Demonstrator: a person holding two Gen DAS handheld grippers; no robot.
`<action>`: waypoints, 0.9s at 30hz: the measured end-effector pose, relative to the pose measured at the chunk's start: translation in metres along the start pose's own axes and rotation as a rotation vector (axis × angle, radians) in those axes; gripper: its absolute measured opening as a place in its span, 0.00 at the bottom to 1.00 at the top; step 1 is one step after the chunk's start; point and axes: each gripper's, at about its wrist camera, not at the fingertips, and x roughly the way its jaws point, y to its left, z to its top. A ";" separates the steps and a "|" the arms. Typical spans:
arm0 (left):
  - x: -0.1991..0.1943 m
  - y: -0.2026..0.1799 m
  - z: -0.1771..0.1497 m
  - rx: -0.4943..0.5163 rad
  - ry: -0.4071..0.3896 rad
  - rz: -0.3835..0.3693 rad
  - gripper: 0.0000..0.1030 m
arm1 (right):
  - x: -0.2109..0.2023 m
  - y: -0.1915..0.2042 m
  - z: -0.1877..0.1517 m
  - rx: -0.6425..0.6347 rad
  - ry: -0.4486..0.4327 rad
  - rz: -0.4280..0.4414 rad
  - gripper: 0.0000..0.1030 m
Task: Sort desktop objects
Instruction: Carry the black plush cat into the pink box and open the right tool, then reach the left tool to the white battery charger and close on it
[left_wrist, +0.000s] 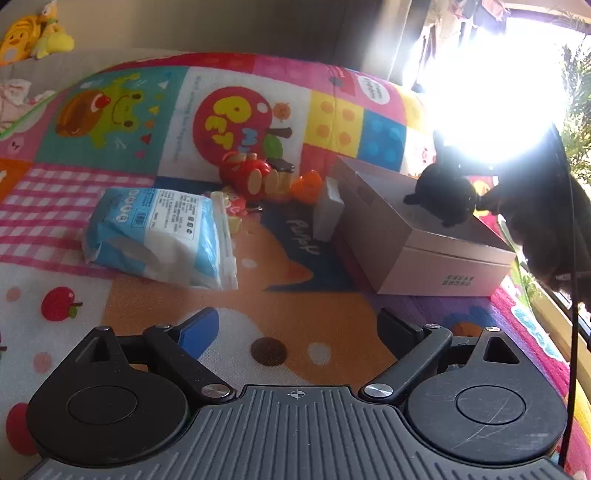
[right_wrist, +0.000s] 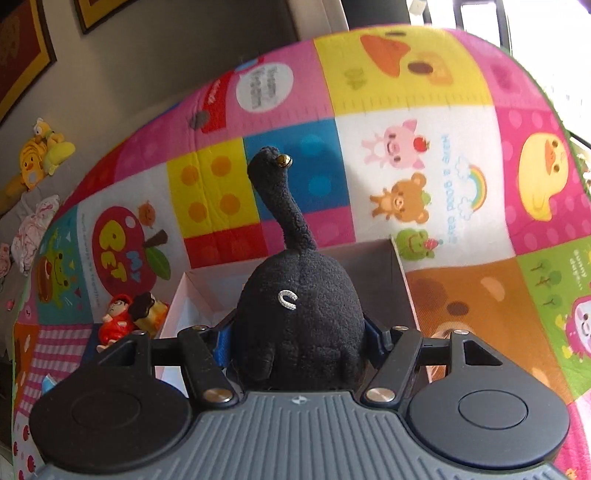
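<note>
Gripping the black plush toy (right_wrist: 299, 317) above the box (right_wrist: 402, 280), apparently, right gripper (right_wrist: 299, 339); left gripper (left_wrist: 295, 328) gapes empty.

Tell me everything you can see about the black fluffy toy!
The black plush toy looks like a fuzzy, fleecy animal with a round fat body and a long thin neck or tail sticking up, tipped with a shiny gold bead. A small silver horseshoe shape is stitched on its body. The right gripper squeezes its body from both sides, holding it upright over the open box. In the left wrist view it is a dark shape against bright window glare. Its face cannot be seen.
</note>
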 end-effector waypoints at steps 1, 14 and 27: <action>0.000 0.000 0.000 -0.002 0.001 -0.003 0.93 | 0.006 0.000 -0.001 0.007 0.029 0.006 0.64; 0.004 0.004 -0.001 -0.028 0.019 -0.021 0.95 | -0.018 0.008 -0.029 -0.208 -0.030 -0.141 0.78; 0.002 0.004 0.000 -0.027 0.004 0.003 0.95 | -0.079 0.080 -0.070 -0.443 -0.203 -0.053 0.74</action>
